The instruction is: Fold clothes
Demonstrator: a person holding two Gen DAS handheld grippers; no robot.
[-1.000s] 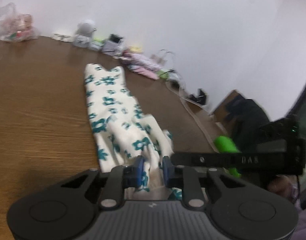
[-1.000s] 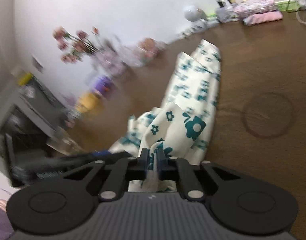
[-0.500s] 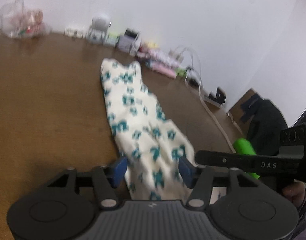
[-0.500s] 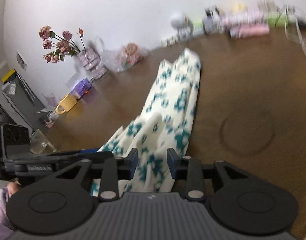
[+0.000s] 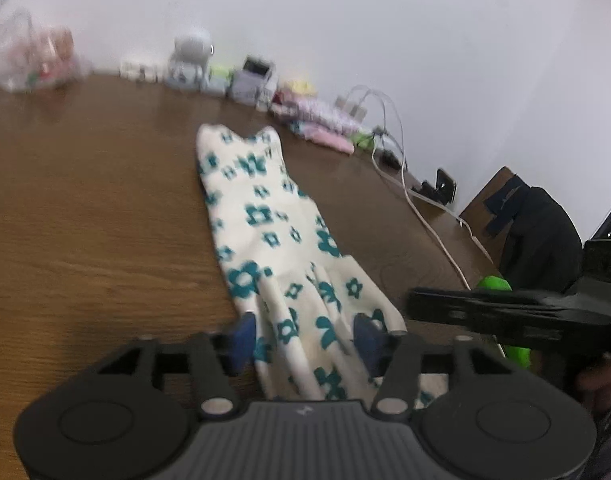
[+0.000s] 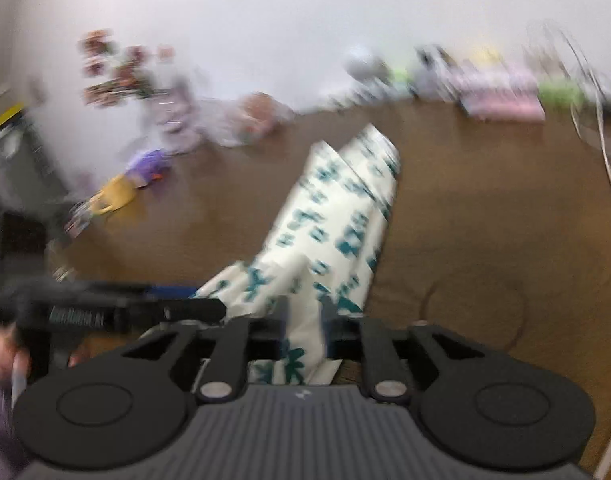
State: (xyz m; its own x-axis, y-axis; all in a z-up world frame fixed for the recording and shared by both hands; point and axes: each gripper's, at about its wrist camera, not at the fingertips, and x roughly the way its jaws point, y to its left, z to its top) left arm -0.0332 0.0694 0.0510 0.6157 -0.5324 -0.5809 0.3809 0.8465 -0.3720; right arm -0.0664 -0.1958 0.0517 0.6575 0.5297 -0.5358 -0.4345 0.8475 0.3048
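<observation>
The cream cloth garment with teal flowers [image 5: 273, 232] lies lengthwise as a narrow strip on the brown wooden tabletop [image 5: 85, 220], suiting a crosswise fold. The left hand-held gripper [image 5: 305, 334] stands wide astride its near end (gripping nothing). The right hand-held gripper [image 6: 303, 314] stands narrow around a raised pleat; grip cannot be told.

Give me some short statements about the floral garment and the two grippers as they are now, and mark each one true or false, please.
1. The floral garment lies stretched out in a long strip on the wooden table. True.
2. The left gripper is clamped shut on the cloth. False: its jaws stand wide apart, with the near end of the garment lying between them.
3. The garment is plain white. False: it is cream with teal flowers.
4. In the right wrist view, cloth passes between the fingers of the right gripper. True, though blur hides whether they pinch it.
5. A white cable runs along the table to the right of the garment in the left wrist view. True.
</observation>
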